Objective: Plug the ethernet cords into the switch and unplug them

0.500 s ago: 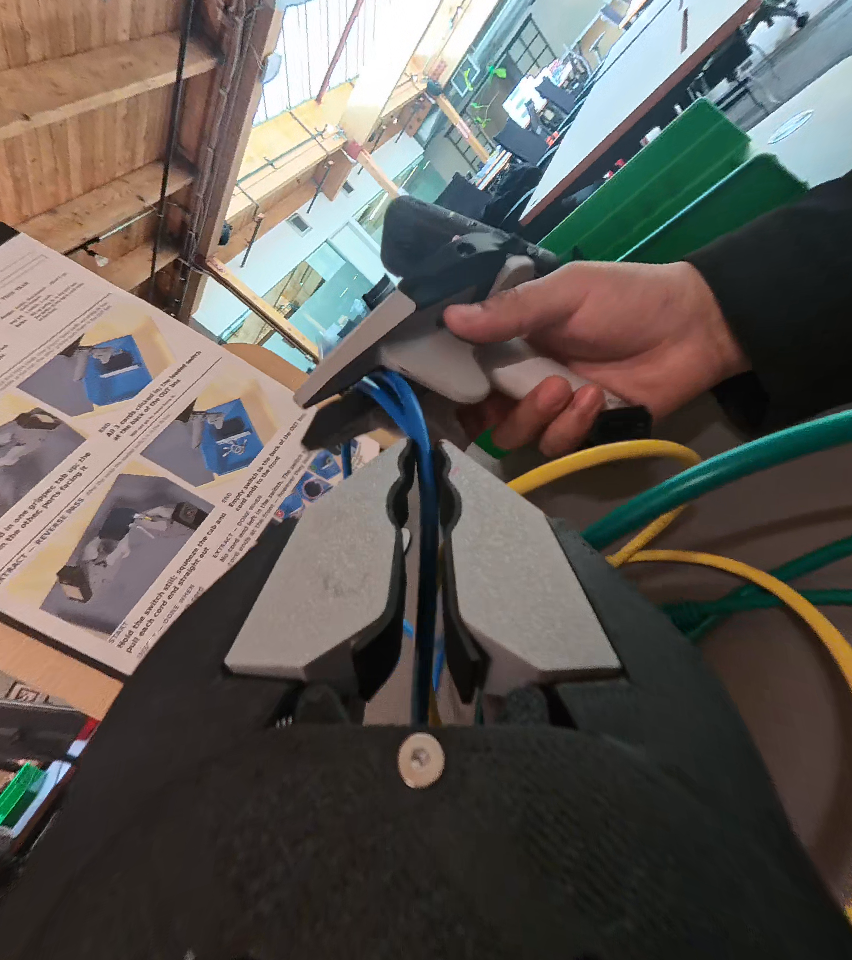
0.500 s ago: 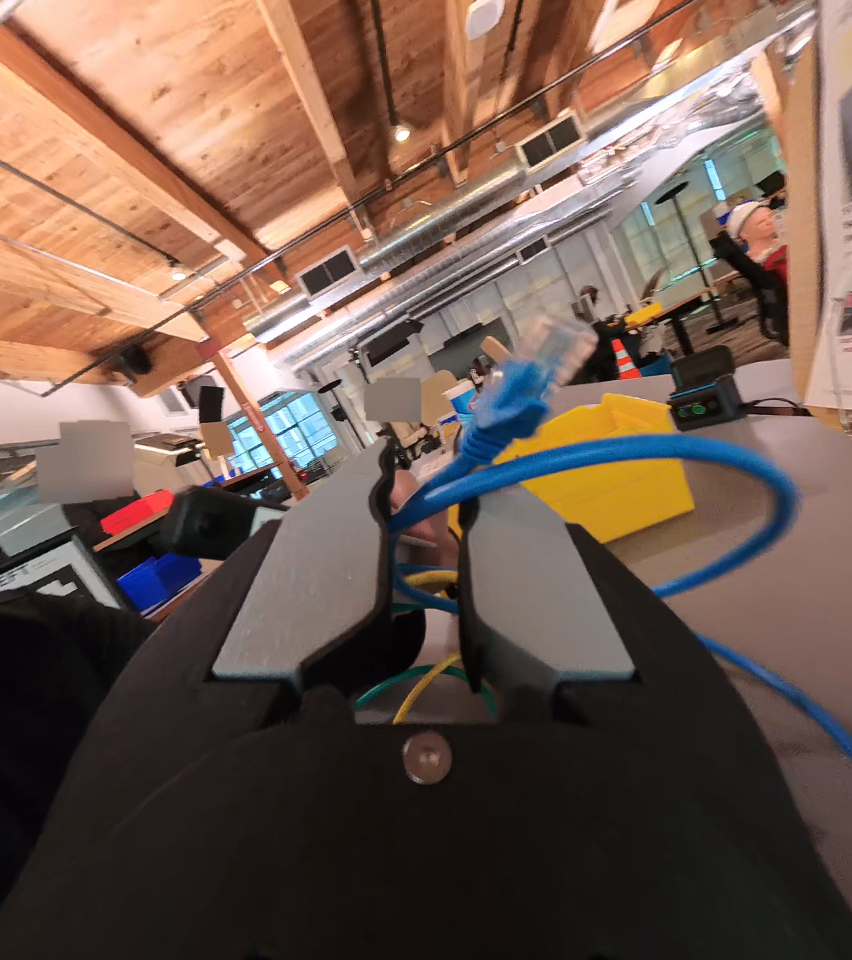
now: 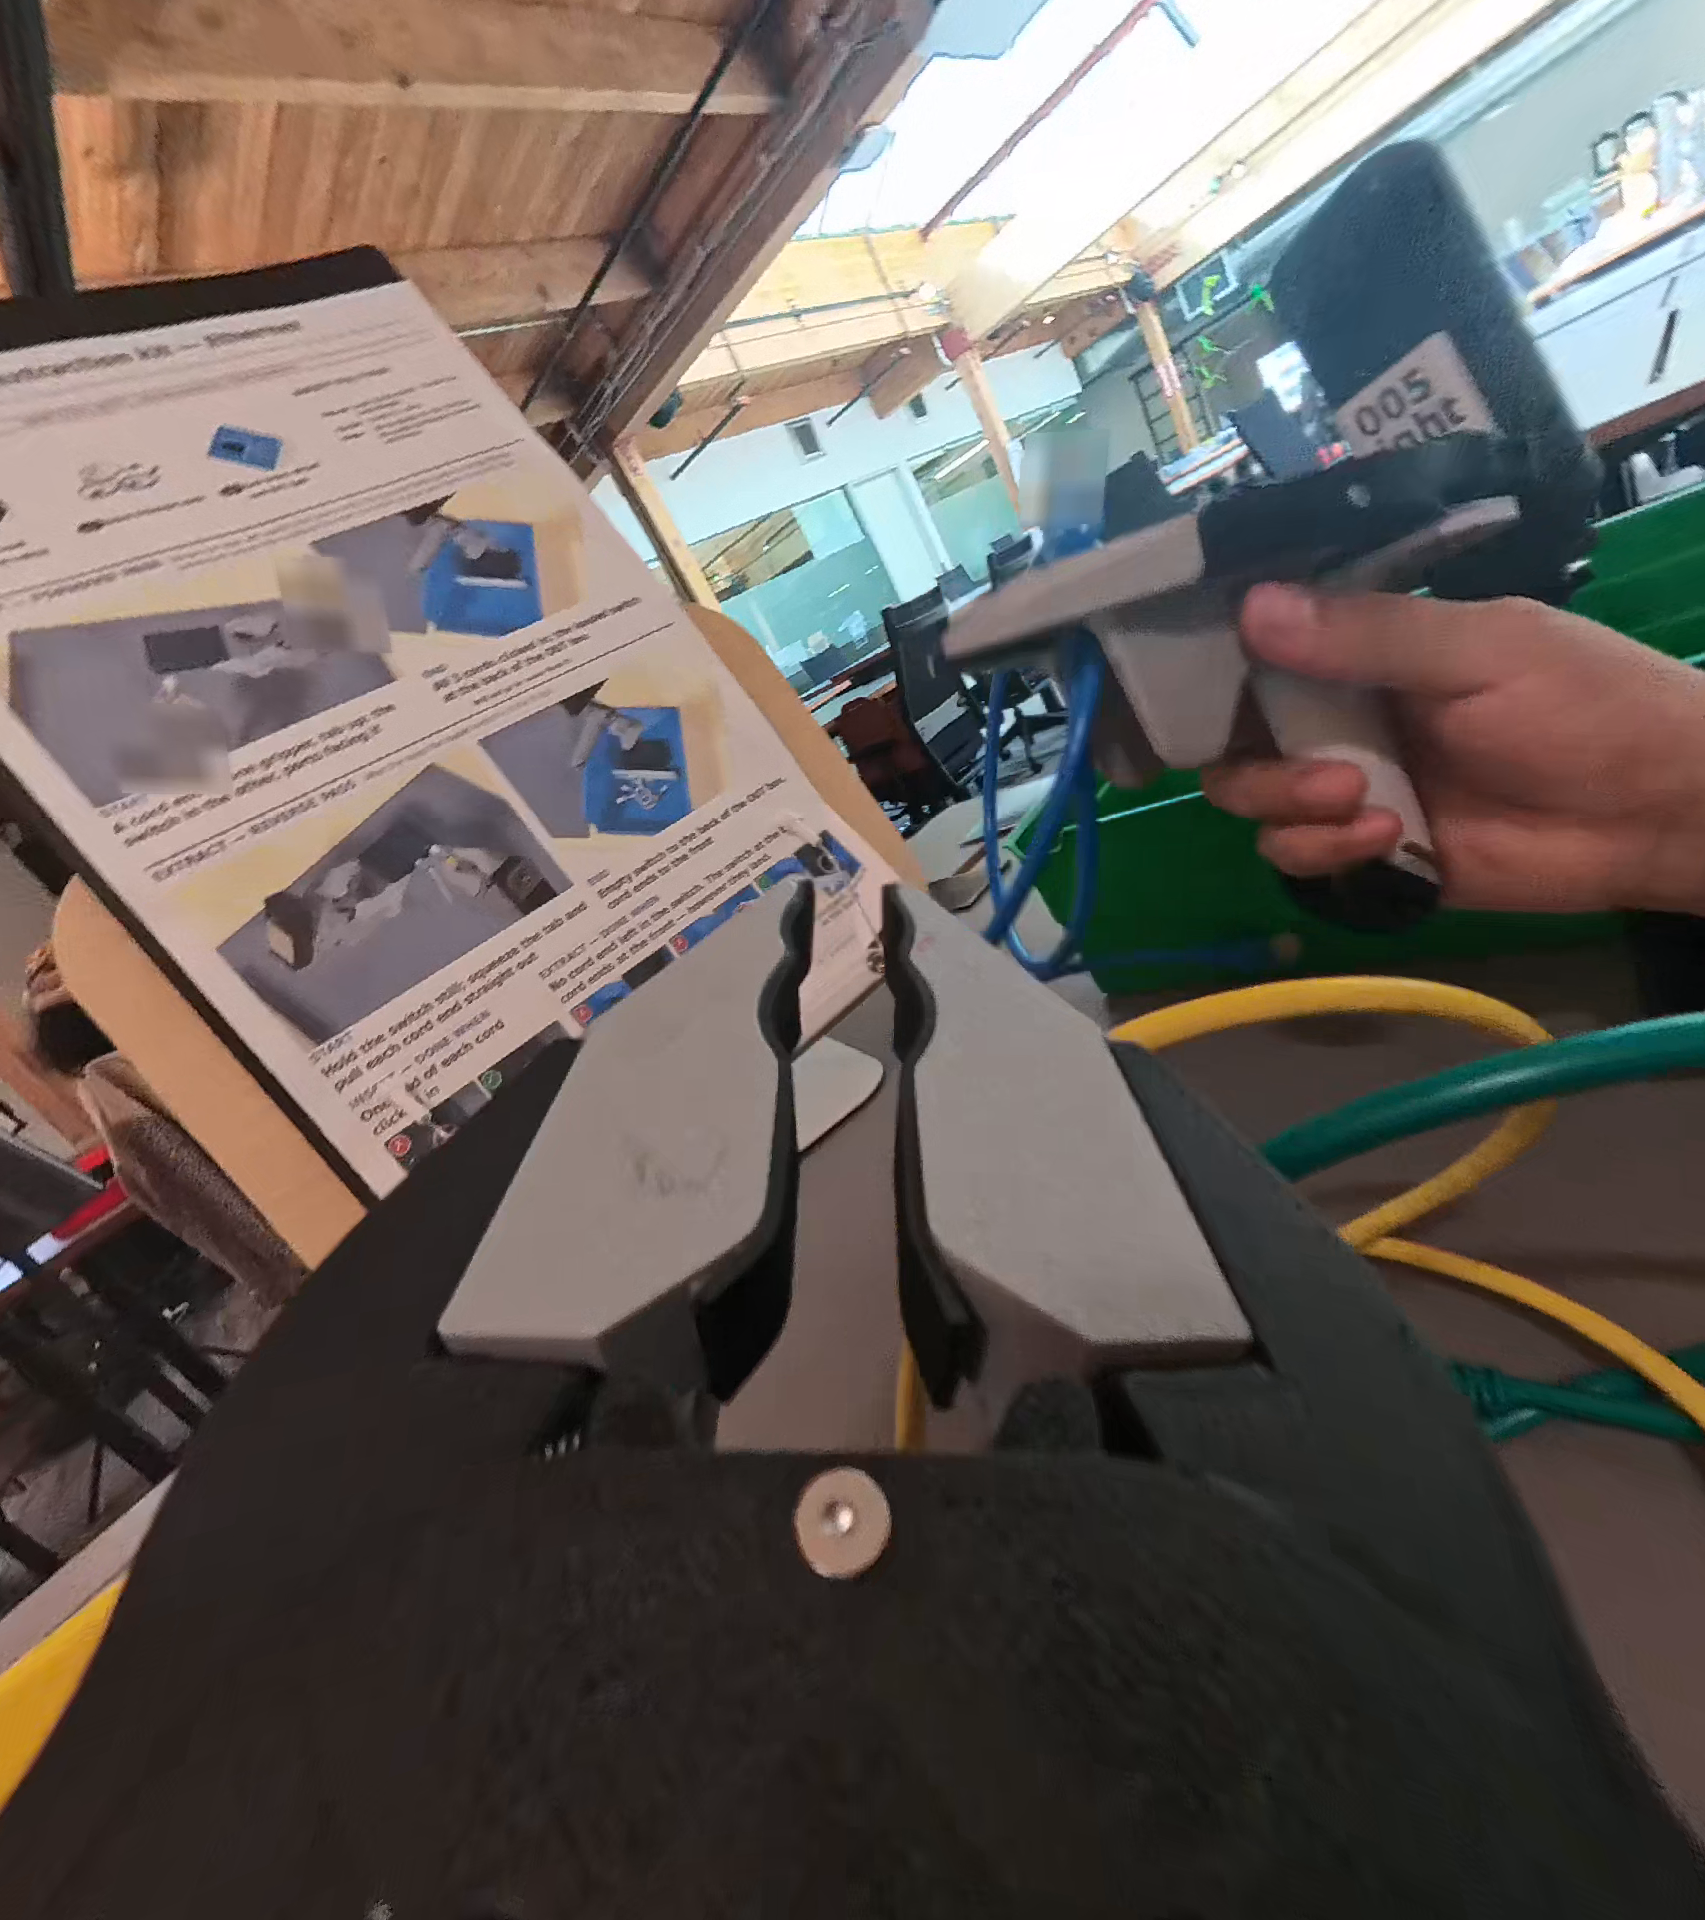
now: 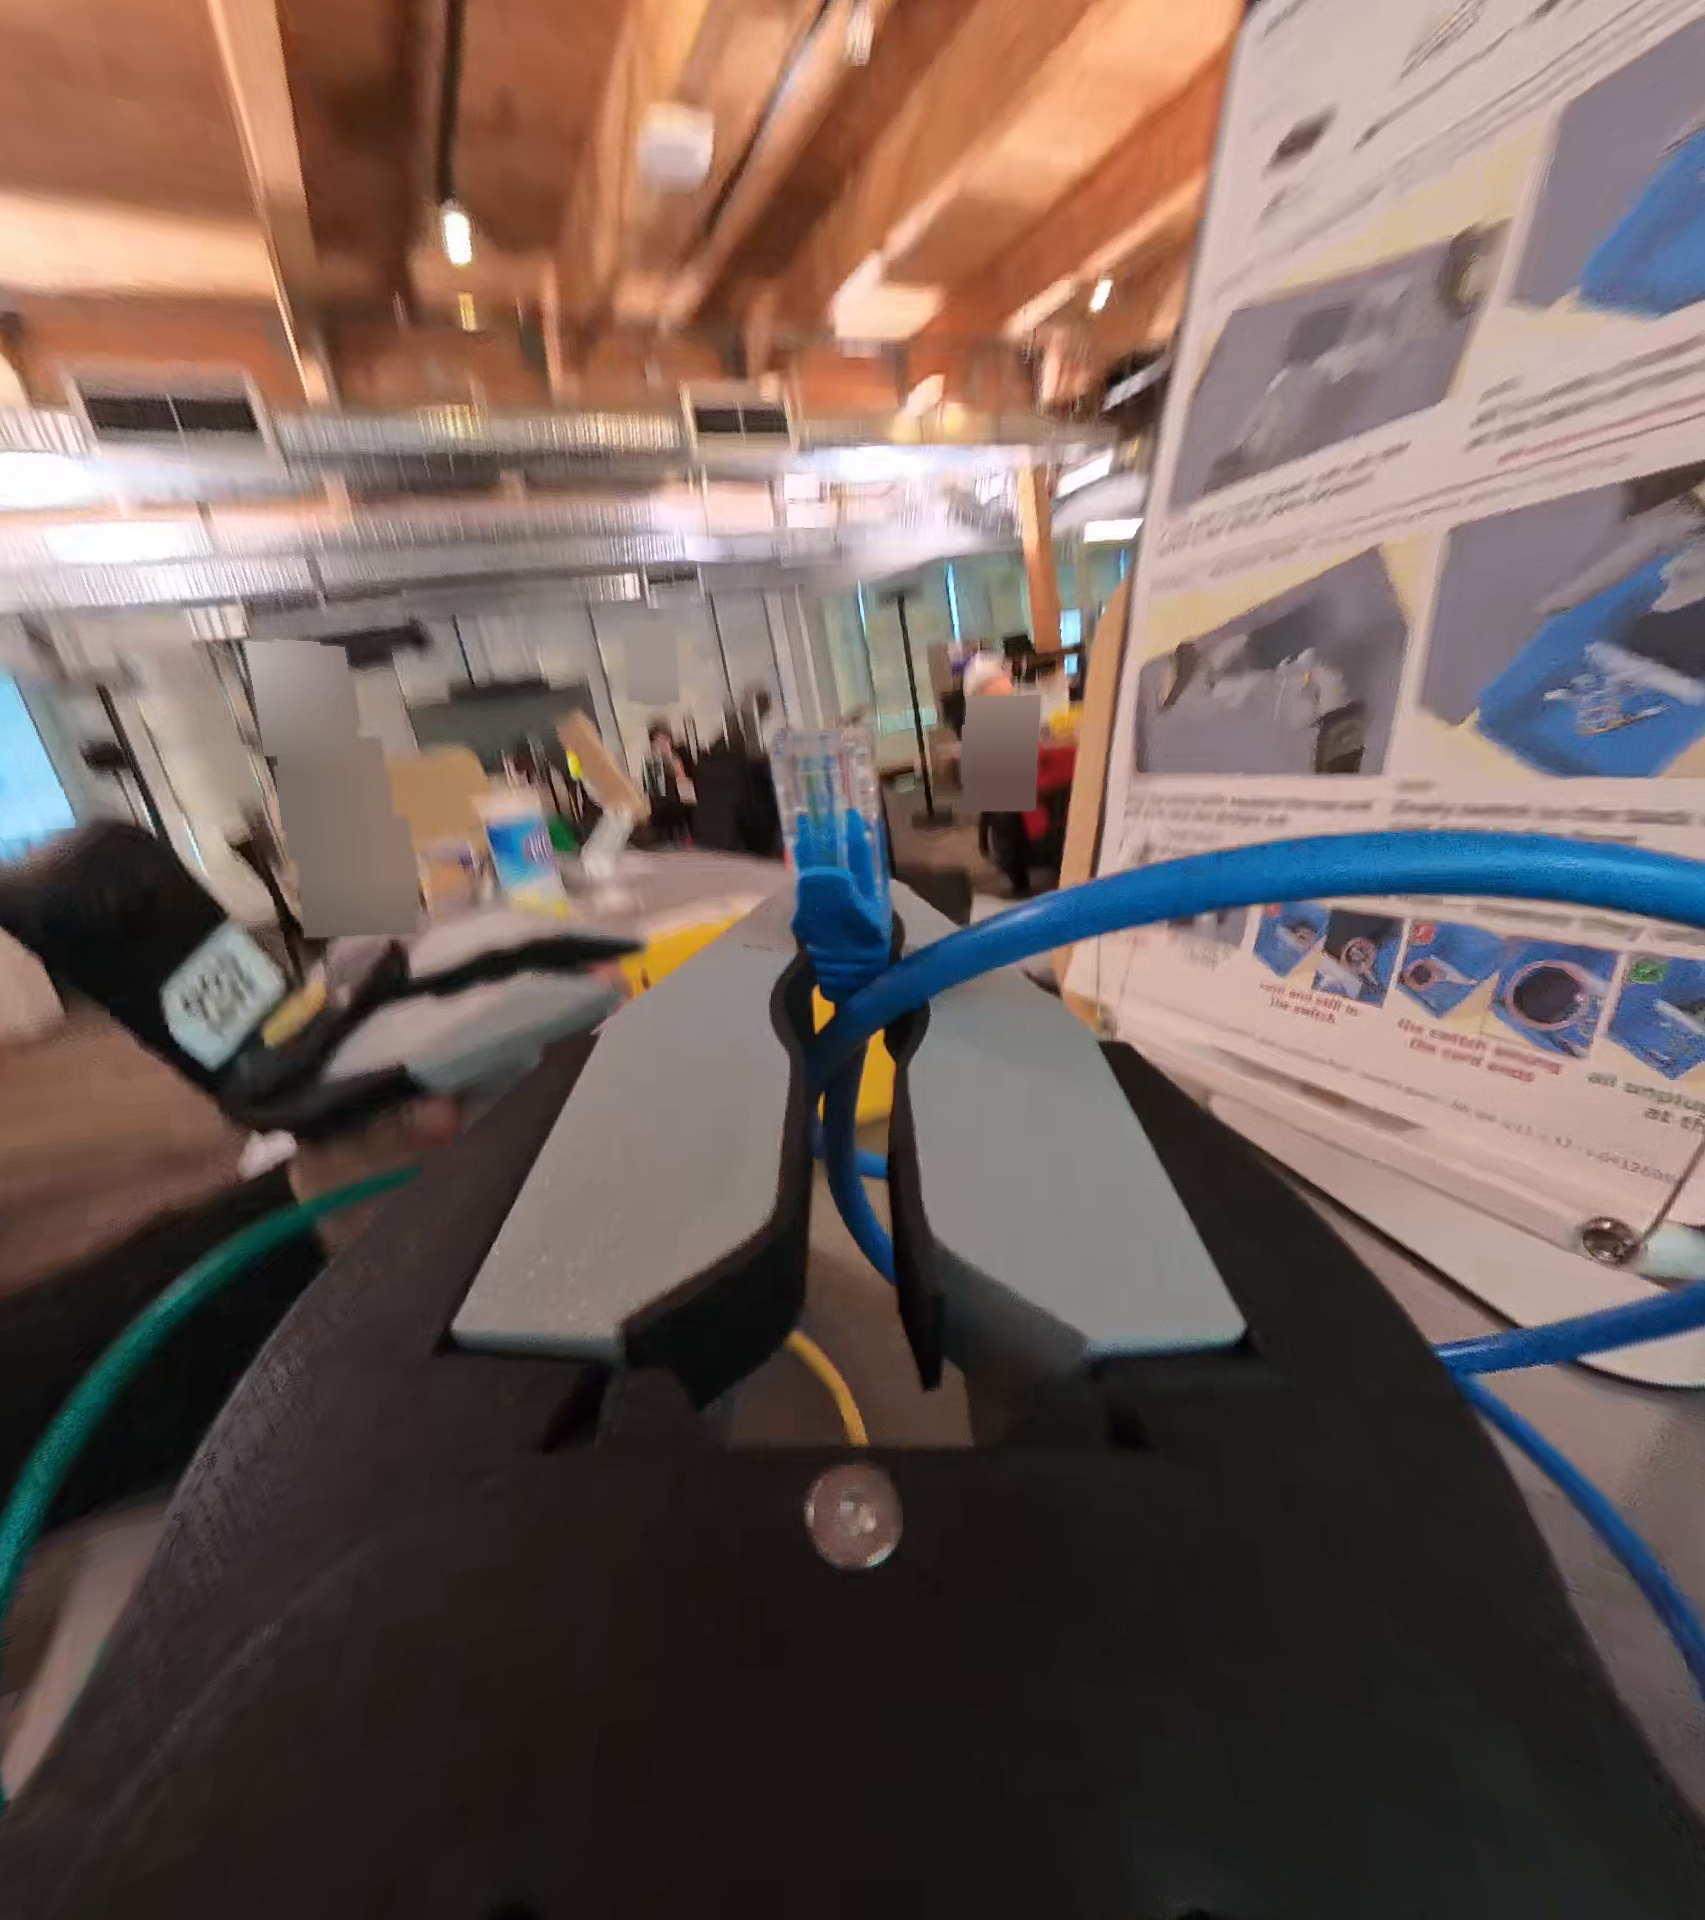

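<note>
The right claw (image 4: 843,1023) is clamped on the light, floppy blue cord (image 4: 1347,883) just behind its brittle clear plug (image 4: 820,790), the best hold, while the left claw (image 3: 846,935) stands apart, empty.

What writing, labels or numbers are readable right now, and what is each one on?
I won't copy out any writing; this is where it stands.
instruction sheet, propped on a stand: printed headings and captions, many blurred.
white tag on the right gripper: short print, legible.
pale tag on the left gripper: too blurred to read.
blue cord: no writing shows.
</note>
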A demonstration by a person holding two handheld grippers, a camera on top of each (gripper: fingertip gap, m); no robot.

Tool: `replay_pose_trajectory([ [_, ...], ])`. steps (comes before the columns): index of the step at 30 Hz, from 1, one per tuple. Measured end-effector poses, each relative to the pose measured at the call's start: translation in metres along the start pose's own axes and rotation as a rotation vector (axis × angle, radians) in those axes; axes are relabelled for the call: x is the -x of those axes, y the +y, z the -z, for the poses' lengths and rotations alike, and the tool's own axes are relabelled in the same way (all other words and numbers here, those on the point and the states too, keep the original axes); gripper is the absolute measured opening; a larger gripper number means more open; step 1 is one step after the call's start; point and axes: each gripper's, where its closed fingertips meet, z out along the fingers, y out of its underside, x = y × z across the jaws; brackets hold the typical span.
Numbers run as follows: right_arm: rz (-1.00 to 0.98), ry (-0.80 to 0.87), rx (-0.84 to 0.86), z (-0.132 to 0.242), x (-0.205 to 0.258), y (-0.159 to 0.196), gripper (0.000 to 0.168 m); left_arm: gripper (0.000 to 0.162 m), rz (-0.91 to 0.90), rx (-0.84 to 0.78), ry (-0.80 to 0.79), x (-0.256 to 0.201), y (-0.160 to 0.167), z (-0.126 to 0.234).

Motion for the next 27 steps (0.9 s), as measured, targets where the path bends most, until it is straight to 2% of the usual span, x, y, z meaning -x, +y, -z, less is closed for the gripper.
replay_pose_trajectory([
  [5,0.212,-0.094,0.377,-0.024,0.033,0.073,0.004,0.014,0.029,0.015,0.003,-0.002,0.004,-0.003],
  [10,0.584,0.068,0.569,-0.027,0.017,0.107,0.004,0.015,0.072,0.024,0.074,-0.013,0.006,-0.005],
  [15,0.856,0.163,0.599,-0.032,0.013,0.115,0.004,0.017,0.171,0.058,0.146,-0.025,0.012,-0.008],
  [20,1.124,0.272,0.626,-0.032,0.003,0.113,0.004,0.031,0.34,0.039,0.207,-0.025,0.007,-0.007],
  [24,1.27,0.299,0.595,-0.035,0.007,0.106,0.004,0.025,0.375,0.045,0.209,-0.022,0.008,-0.007],
  [27,1.357,0.34,0.58,-0.036,0.007,0.101,0.003,0.025,0.379,0.134,0.256,-0.036,0.022,-0.01],
])
